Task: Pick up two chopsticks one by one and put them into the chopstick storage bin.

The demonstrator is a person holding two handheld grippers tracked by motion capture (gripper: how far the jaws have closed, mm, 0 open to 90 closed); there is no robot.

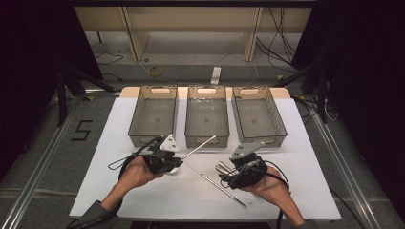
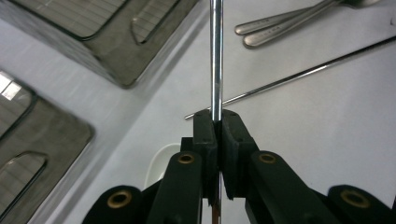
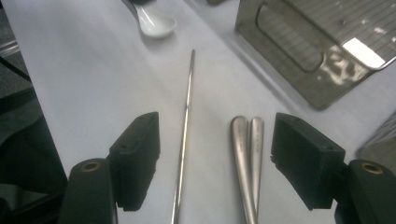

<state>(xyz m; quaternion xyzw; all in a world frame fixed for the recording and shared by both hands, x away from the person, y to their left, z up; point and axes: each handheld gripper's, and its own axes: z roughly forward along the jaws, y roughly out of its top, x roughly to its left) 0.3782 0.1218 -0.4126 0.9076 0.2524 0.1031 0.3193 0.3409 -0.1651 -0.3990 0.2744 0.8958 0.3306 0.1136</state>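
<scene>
Clamping a thin metal rod (image 2: 215,60), the left gripper (image 2: 216,122) has its jaws fully closed on it, rod pointing up toward the middle basket (image 1: 206,117). Right gripper (image 3: 215,163) stands wide open, nothing gripped, over a second rod (image 3: 184,130) and two metal utensil handles (image 3: 246,158) on the white table (image 1: 157,195); white spoon (image 3: 156,22) beyond.
</scene>
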